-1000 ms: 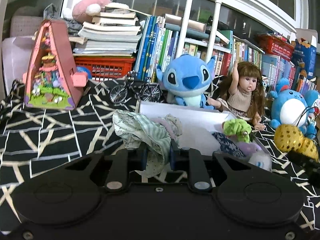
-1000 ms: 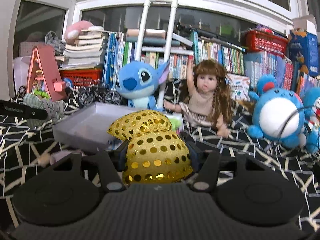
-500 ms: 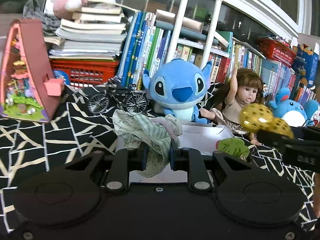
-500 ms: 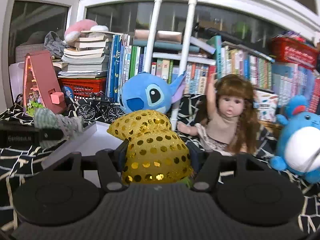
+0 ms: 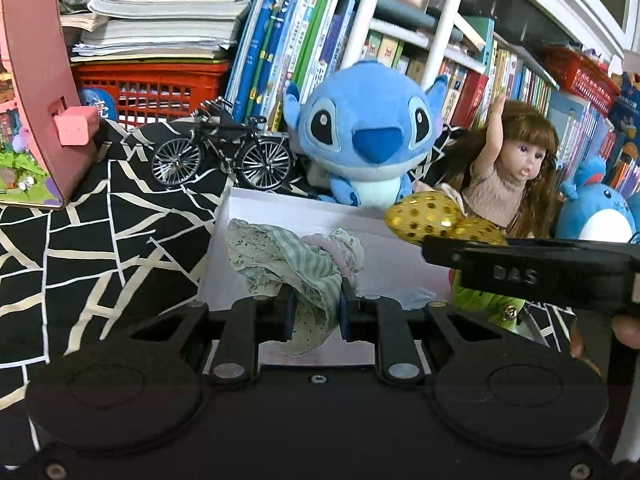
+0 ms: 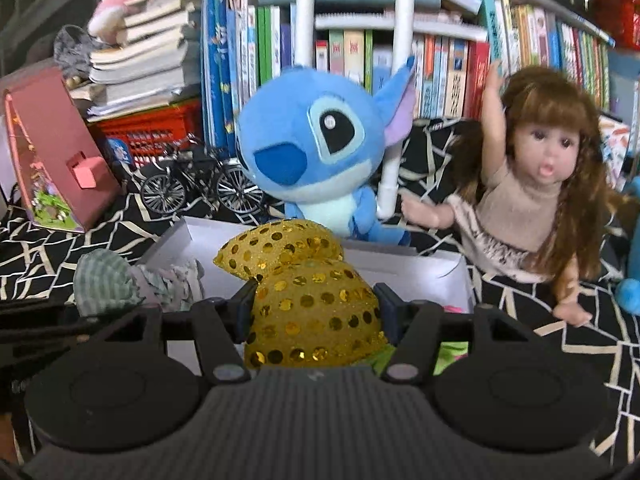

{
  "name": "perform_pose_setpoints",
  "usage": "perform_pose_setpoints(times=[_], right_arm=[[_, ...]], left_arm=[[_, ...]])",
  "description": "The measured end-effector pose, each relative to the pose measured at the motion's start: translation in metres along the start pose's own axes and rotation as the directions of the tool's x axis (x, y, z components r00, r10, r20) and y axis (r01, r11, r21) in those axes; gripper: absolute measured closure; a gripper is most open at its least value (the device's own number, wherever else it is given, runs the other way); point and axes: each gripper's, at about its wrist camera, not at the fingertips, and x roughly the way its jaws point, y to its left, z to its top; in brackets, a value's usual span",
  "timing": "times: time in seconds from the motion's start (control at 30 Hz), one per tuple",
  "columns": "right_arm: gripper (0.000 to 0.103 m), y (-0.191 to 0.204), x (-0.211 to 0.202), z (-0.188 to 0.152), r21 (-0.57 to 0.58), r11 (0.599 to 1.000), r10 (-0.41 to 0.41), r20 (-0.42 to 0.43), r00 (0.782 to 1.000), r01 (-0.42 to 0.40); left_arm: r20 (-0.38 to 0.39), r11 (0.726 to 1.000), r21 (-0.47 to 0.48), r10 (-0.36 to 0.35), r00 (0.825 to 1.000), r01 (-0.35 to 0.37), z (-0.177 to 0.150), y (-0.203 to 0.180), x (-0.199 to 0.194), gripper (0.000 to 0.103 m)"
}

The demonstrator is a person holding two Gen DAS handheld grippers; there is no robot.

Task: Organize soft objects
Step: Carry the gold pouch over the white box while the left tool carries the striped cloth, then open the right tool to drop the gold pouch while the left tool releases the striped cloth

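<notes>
My left gripper (image 5: 314, 308) is shut on a crumpled green striped cloth (image 5: 288, 260) and holds it over the near end of the white box (image 5: 280, 208). My right gripper (image 6: 316, 304) is shut on a gold sequined soft piece (image 6: 308, 284) and holds it over the same white box (image 6: 404, 268). The right gripper shows in the left wrist view (image 5: 424, 246) as a black bar at the right, with the gold piece (image 5: 436, 220) sticking out. A green soft item (image 5: 486, 306) lies in the box under it. The cloth also shows in the right wrist view (image 6: 108, 284).
A blue plush (image 5: 368, 136), a doll (image 5: 508, 172) and a model bicycle (image 5: 222, 152) stand just behind the box. A pink toy house (image 5: 36, 92) is at left. Books and a red basket (image 5: 152, 88) line the back. A blue round plush (image 5: 592, 216) is at right.
Both grippers have moved forward to the white box with their loads still held. The right gripper with the gold piece has come in over the box from the right.
</notes>
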Motion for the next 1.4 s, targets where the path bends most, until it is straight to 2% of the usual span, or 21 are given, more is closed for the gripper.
perform_pose_setpoints(times=[0.6,1.4], right_arm=[[0.037,0.001,0.045,-0.007,0.045,0.999,-0.018,-0.099,0.995,0.023],[0.037,0.004,0.058,-0.015,0.034,0.999,-0.029,-0.126,0.992,0.033]], left_arm=[[-0.044,1.0,0.018,0.007,0.999,-0.006,-0.008,-0.001,0.02,0.083],[-0.067,1.0,0.018,0.017,0.998,-0.016,-0.014,0.001,0.029,0.083]])
